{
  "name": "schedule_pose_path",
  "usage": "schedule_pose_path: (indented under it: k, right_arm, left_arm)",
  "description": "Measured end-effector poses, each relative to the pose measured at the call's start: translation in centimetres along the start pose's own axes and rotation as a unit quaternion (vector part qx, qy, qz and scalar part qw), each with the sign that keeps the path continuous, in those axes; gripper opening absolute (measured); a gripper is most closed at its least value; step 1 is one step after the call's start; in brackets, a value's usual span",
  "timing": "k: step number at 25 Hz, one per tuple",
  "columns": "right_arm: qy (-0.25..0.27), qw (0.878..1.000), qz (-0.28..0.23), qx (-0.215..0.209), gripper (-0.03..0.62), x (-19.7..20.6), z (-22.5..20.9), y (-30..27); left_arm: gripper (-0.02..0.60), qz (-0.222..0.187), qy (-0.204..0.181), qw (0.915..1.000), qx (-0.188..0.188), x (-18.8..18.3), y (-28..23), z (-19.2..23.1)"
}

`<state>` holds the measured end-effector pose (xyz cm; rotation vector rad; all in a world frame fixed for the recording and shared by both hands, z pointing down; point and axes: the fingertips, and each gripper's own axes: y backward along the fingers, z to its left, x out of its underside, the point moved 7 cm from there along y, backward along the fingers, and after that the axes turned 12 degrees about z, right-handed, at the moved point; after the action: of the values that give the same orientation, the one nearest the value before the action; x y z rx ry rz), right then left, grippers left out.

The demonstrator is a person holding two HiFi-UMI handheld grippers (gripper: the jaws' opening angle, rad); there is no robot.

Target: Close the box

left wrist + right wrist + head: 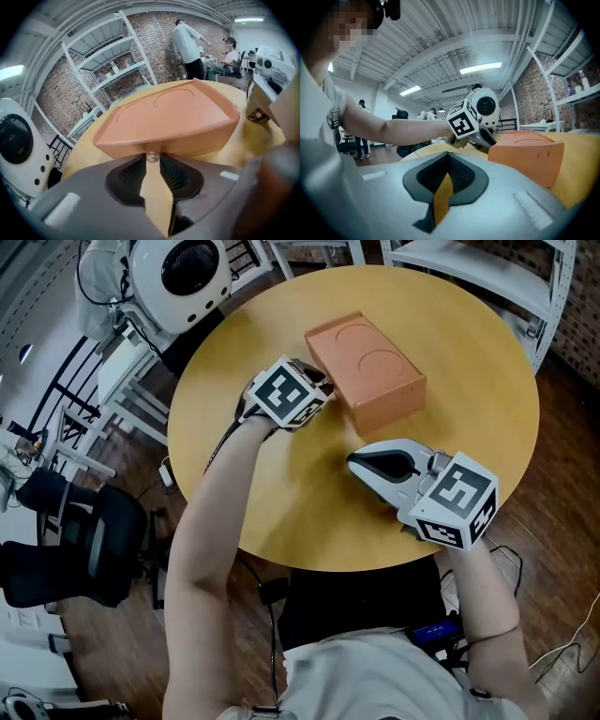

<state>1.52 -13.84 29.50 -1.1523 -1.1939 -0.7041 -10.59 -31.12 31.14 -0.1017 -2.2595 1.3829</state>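
orange box [366, 371] looks light, stiff, apt to slide; push down on its lid edge. left gripper [323, 385] jaws slightly apart, right gripper [352, 460] jaws together, empty

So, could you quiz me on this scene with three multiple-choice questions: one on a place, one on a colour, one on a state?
1. Where do the tips of the left hand-held gripper sit?
A. at the box's edge
B. on a shelf
C. on the floor

2. What colour is the box?
A. blue
B. orange
C. green

3. How is the lid?
A. wide open
B. down flat
C. lying beside the box

Answers:
1 A: its tips meet the box's side on the round table.
2 B: it is orange in all three views.
3 B: the lid lies level on the box.
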Motion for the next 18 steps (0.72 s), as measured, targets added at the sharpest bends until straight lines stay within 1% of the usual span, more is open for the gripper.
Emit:
schedule_pose_path:
  k: [2, 4, 6, 7, 8, 9, 11, 12, 14, 15, 16, 18]
  right_arm:
    - [0.000, 1.000, 0.001, 0.000, 0.002, -0.1, 0.0, -0.1]
    - [0.000, 1.000, 0.001, -0.001, 0.002, -0.1, 0.0, -0.1]
    - [0.000, 1.000, 0.002, -0.001, 0.002, -0.1, 0.1, 0.0]
    - [0.000, 1.000, 0.002, -0.001, 0.002, 0.0, 0.1, 0.1]
    - [0.000, 1.000, 0.002, -0.001, 0.002, 0.0, 0.1, 0.1]
    - [0.000, 1.000, 0.002, -0.001, 0.002, 0.0, 0.1, 0.1]
    - [0.000, 1.000, 0.001, -0.001, 0.002, 0.0, 0.1, 0.2]
    - [0.000, 1.000, 0.001, -0.001, 0.002, 0.0, 0.0, 0.2]
    - [-0.001, 1.000, 0.001, -0.001, 0.002, 0.0, 0.0, 0.2]
    - [-0.002, 1.000, 0.002, -0.001, 0.002, 0.0, -0.1, 0.2]
    - [-0.002, 1.000, 0.002, -0.001, 0.002, 0.0, -0.1, 0.2]
    - [-0.003, 1.000, 0.003, -0.001, 0.002, 0.0, -0.2, 0.0]
  left_arm:
    - [0.142, -0.009, 0.015, 0.9998, 0.002, 0.5, 0.6, 0.1]
    - [0.161, -0.029, 0.037, 0.9989, -0.002, 1.5, 1.9, 0.0]
    - [0.162, -0.077, 0.068, 0.9948, 0.000, 2.6, 3.6, -0.5]
    - [0.161, -0.111, 0.086, 0.9901, 0.007, 3.2, 4.8, -1.1]
    - [0.161, -0.149, 0.104, 0.9833, 0.015, 3.8, 6.1, -1.8]
    - [0.153, -0.188, 0.121, 0.9746, 0.023, 4.3, 7.5, -2.7]
    - [0.089, -0.258, 0.148, 0.9539, 0.036, 5.2, 10.1, -4.7]
    - [0.050, -0.287, 0.159, 0.9438, 0.041, 5.6, 11.1, -5.8]
    - [0.002, -0.330, 0.171, 0.9272, 0.048, 6.2, 12.5, -8.0]
    - [0.002, -0.344, 0.175, 0.9208, 0.051, 6.4, 12.8, -8.8]
    - [0.002, -0.356, 0.180, 0.9155, 0.054, 6.7, 12.9, -9.6]
    - [0.002, -0.371, 0.190, 0.9074, 0.057, 7.6, 12.5, -10.7]
